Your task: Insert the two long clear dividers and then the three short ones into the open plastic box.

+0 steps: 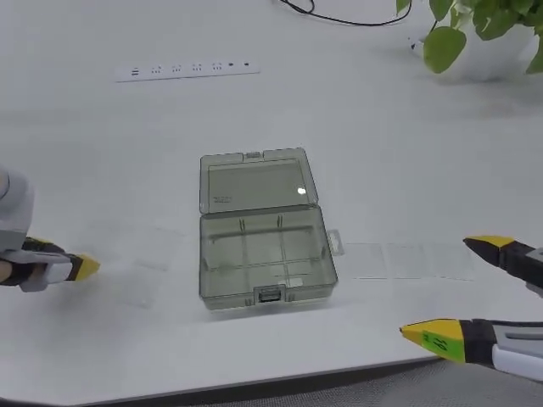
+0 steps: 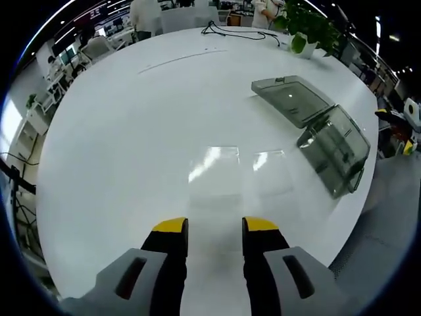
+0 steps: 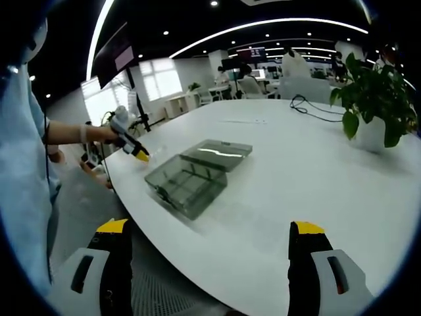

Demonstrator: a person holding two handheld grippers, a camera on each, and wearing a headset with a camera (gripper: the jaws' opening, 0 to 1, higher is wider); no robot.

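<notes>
The smoky clear plastic box (image 1: 263, 254) lies open mid-table, its lid (image 1: 254, 180) folded back away from me. Clear flat dividers (image 1: 407, 259) lie on the table just right of the box, and fainter ones (image 1: 148, 259) lie to its left. My left gripper (image 1: 85, 267) hovers at the left edge, well clear of the box. In the left gripper view its jaws (image 2: 215, 226) stand slightly apart and hold nothing, with dividers (image 2: 214, 172) on the table ahead of them. My right gripper (image 1: 456, 289) is wide open near the front right, empty, beside the right-hand dividers. The right gripper view shows the box (image 3: 187, 181).
A white power strip (image 1: 187, 69) lies at the back of the table. A potted plant (image 1: 475, 30) and a black cable (image 1: 339, 17) sit at the far right. The table's front edge (image 1: 254, 383) runs just below the box and the right gripper.
</notes>
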